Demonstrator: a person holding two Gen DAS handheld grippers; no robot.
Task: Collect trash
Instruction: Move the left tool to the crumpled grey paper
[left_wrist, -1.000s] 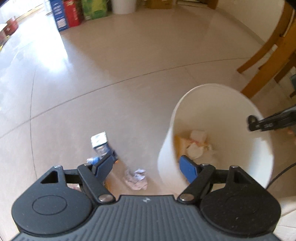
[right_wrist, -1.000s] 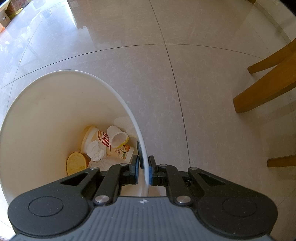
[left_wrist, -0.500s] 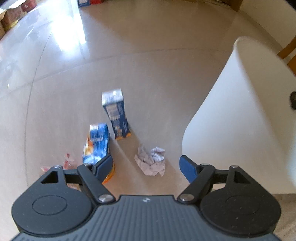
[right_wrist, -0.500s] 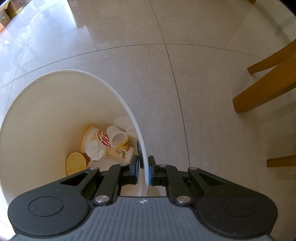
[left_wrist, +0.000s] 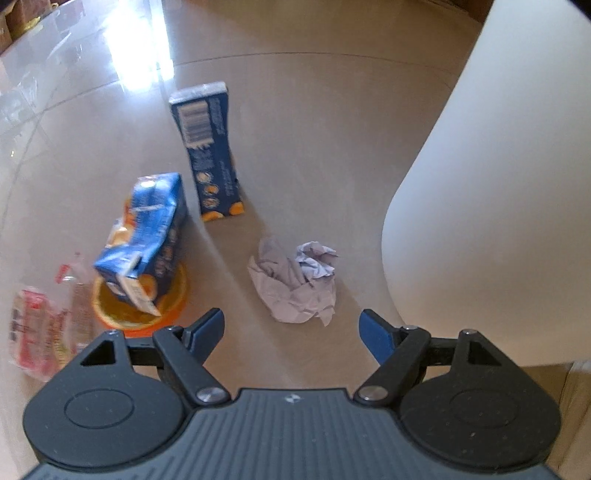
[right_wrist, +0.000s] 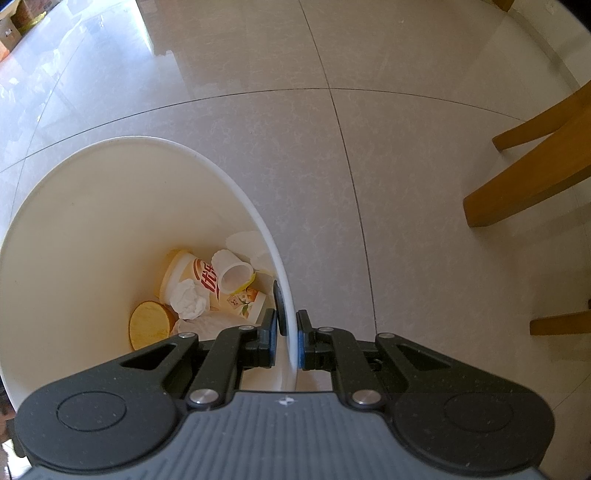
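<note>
A crumpled white paper ball (left_wrist: 295, 280) lies on the floor just ahead of my left gripper (left_wrist: 291, 326), which is open and empty, jaws wide on either side of it. Left of it a crushed blue juice carton (left_wrist: 147, 240) lies on an orange lid (left_wrist: 138, 310). A second blue carton (left_wrist: 208, 147) stands upright behind. A red-and-clear wrapper (left_wrist: 40, 325) sits at far left. My right gripper (right_wrist: 287, 334) is shut on the white bin's rim (right_wrist: 291, 332). The bin (right_wrist: 74, 221) holds cups (right_wrist: 207, 284), tissue and a round lid.
The white bin's outer wall (left_wrist: 498, 184) fills the right of the left wrist view, close to the paper ball. Wooden chair legs (right_wrist: 524, 184) stand right of the bin. Boxes (left_wrist: 18, 14) line the far left edge of the tiled floor.
My left gripper has dropped from bin-top height down toward the floor litter; the paper ball and cartons now loom larger and nearer. The right gripper has kept still on the rim.
</note>
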